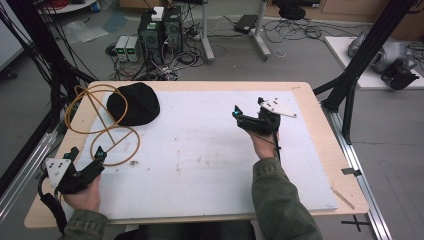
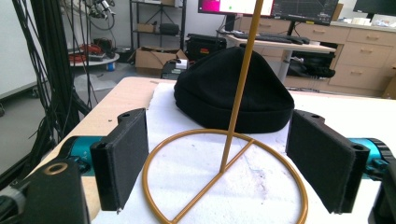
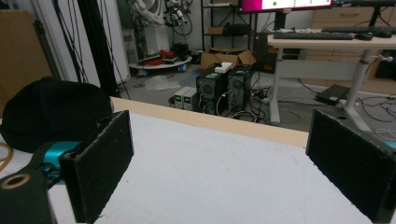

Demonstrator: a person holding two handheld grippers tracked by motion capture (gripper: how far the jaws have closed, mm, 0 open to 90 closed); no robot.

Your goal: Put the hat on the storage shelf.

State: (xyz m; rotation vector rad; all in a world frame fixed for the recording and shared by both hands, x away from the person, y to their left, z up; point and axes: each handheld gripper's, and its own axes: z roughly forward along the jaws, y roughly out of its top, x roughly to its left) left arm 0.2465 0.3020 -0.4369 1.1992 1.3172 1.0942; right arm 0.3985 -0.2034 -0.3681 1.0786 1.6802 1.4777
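White table padding (image 1: 210, 150) is shared by a black hat (image 1: 133, 103) and a gold wire stand (image 1: 107, 131), approached by the spread left gripper (image 1: 87, 159), while the right gripper (image 1: 248, 107) is held spread apart.

Hat stand (image 2: 224, 154): you had thin metal rod before you, painted a golden ochre, smooth with a slight sheen.
Beanie (image 2: 232, 88): black knitted cloth, matt and soft-looking, with a folded cuff.
Tabletop (image 1: 320, 150): pale wood showed at its rim, smooth and dull.
Sheet (image 1: 200, 150): your work surface was a white, foam-like sheet, matt, scuffed and stained in spots.
Left tool (image 1: 85, 162): black pads that looked like rough, matt foam; teal anodised metal behind them; a grey plate on top.
Right tool (image 1: 248, 112): you had the same matt black pads and teal metal parts.
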